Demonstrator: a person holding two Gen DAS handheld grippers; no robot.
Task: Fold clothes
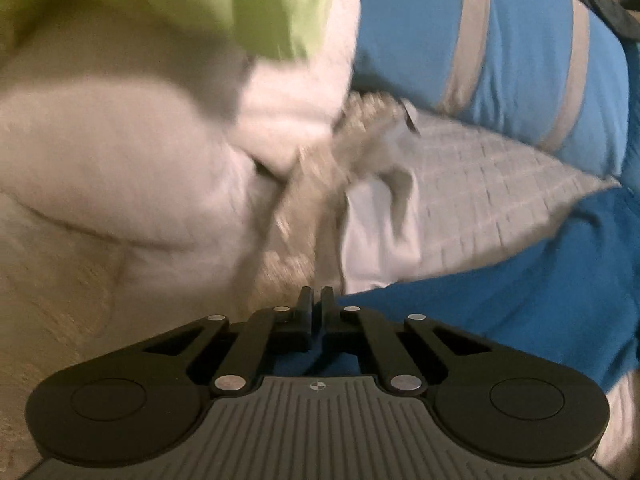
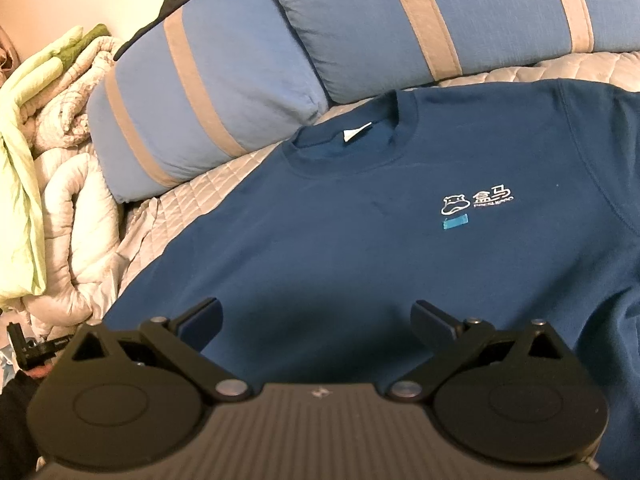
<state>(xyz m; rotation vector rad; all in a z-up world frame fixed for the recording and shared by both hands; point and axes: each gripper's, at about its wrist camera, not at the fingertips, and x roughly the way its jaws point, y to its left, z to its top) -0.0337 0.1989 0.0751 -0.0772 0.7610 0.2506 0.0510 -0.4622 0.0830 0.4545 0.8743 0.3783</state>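
Observation:
A dark blue sweatshirt (image 2: pixel 360 248) lies flat and face up on the bed, with its collar (image 2: pixel 348 136) toward the pillows and a white logo (image 2: pixel 476 200) on the chest. My right gripper (image 2: pixel 316 316) hangs open over its lower front, with nothing between the fingers. The left wrist view is blurred. There my left gripper (image 1: pixel 316 300) is shut at the edge of the blue sweatshirt (image 1: pixel 480 320), whose cloth runs in under and between the fingers.
Two blue pillows with beige stripes (image 2: pixel 208 92) (image 2: pixel 440 20) lie behind the sweatshirt on a quilted grey cover (image 2: pixel 192 192). A bunched white quilt (image 2: pixel 76 208) and a light green cloth (image 2: pixel 20 152) pile up at the left. A dark sleeve (image 2: pixel 16 420) shows at the bottom left.

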